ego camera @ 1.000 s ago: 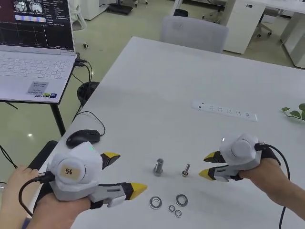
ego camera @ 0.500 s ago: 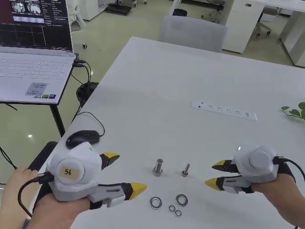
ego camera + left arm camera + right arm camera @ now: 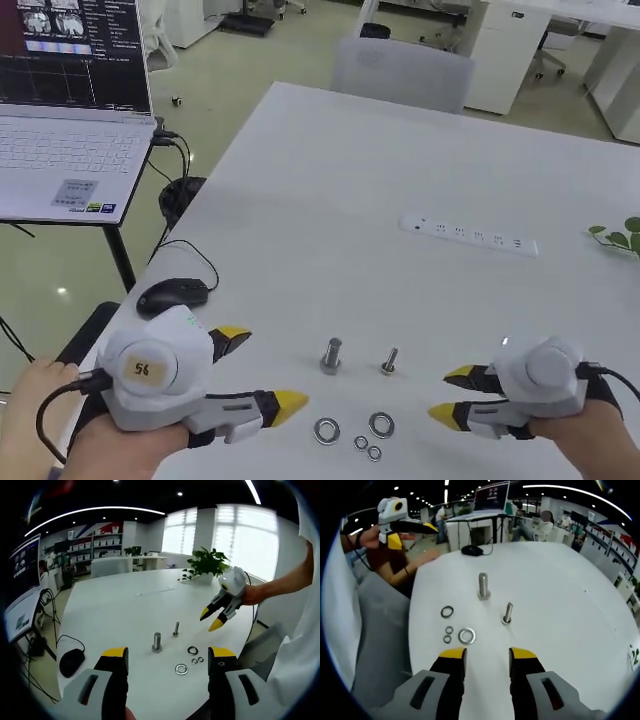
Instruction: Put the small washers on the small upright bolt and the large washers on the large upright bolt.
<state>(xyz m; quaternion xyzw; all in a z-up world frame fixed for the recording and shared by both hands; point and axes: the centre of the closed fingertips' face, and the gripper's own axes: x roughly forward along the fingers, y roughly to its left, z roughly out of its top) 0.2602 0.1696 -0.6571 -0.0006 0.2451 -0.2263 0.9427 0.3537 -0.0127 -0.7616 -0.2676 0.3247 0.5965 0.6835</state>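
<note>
Two bolts stand upright on the white table (image 3: 330, 200): the large bolt (image 3: 331, 355) (image 3: 157, 642) (image 3: 483, 586) on the left and the small bolt (image 3: 389, 361) (image 3: 176, 629) (image 3: 507, 613) to its right. In front of them lie two large washers (image 3: 327, 431) (image 3: 381, 424) and two small washers (image 3: 361, 440) (image 3: 374, 452). My left gripper (image 3: 262, 368) (image 3: 169, 652) hovers open, left of the washers. On their right, my right gripper (image 3: 447, 394) (image 3: 487, 653) is open too. Neither holds anything.
A computer mouse (image 3: 172, 296) with its cable lies near the table's left edge. A white power strip (image 3: 470, 235) sits farther back. A laptop (image 3: 60, 120) stands on a side stand to the left, a chair (image 3: 400, 70) at the far end, and a plant (image 3: 625, 235) at the right edge.
My right gripper has moved right and back toward me, away from the small bolt. The left gripper, bolts and washers have stayed put.
</note>
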